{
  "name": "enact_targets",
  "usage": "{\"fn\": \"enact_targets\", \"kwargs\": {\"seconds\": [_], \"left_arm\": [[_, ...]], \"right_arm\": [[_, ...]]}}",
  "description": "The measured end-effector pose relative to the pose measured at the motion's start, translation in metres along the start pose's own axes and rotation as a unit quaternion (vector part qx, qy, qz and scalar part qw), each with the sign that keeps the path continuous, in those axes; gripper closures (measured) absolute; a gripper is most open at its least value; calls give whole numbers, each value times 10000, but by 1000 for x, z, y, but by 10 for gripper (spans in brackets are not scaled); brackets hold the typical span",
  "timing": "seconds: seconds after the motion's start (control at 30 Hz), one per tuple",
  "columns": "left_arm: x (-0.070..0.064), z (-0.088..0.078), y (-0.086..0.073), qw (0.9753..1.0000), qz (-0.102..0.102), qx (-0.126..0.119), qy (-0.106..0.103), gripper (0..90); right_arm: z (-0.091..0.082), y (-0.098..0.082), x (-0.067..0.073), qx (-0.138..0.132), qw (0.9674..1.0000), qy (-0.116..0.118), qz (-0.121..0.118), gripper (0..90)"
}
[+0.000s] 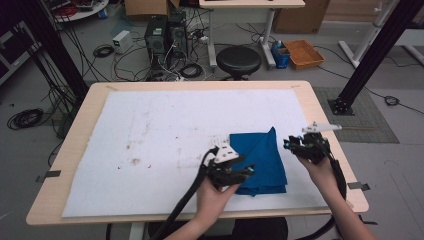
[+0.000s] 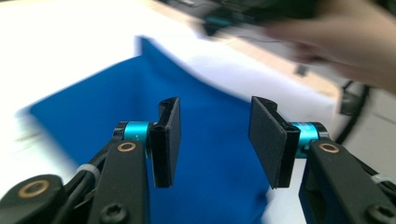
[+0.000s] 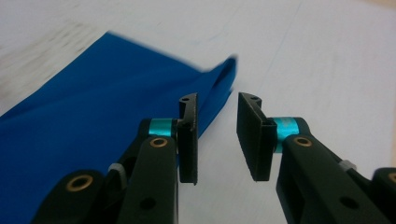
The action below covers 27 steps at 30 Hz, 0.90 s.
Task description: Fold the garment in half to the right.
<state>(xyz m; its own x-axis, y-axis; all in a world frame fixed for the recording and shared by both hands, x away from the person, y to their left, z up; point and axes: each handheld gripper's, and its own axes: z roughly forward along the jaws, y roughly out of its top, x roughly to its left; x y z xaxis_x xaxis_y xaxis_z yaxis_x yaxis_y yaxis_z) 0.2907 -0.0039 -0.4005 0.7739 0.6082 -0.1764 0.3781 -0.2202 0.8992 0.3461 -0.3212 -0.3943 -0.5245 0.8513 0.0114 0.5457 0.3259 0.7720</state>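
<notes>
Both tools are released: the left tool [image 1: 243, 172] over the folded blue cloth [image 1: 264, 157] on the tabletop's [image 1: 95, 97] white mat [image 1: 165, 135], the right tool [image 1: 295, 144] beside it. A careless brush could undo the fold.

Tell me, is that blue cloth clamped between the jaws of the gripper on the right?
No, the right gripper has its jaws apart with nothing between them, and the blue cloth lies beside them.
</notes>
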Motion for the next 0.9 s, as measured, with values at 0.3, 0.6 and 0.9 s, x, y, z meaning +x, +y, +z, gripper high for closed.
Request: {"fn": "enact_targets", "kwargs": {"seconds": [0.3, 0.6, 0.9], "left_arm": [[45, -58, -18, 9971, -327, -187, 660, 533], [51, -68, -20, 9963, -401, -243, 715, 533], [52, -69, -20, 9965, -412, -206, 691, 533]], "right_arm": [[-35, -63, 40, 115, 9956, 705, 600, 628], [-36, -79, 45, 457, 9948, 714, 570, 898], [-47, -93, 46, 540, 9959, 590, 417, 895]]}}
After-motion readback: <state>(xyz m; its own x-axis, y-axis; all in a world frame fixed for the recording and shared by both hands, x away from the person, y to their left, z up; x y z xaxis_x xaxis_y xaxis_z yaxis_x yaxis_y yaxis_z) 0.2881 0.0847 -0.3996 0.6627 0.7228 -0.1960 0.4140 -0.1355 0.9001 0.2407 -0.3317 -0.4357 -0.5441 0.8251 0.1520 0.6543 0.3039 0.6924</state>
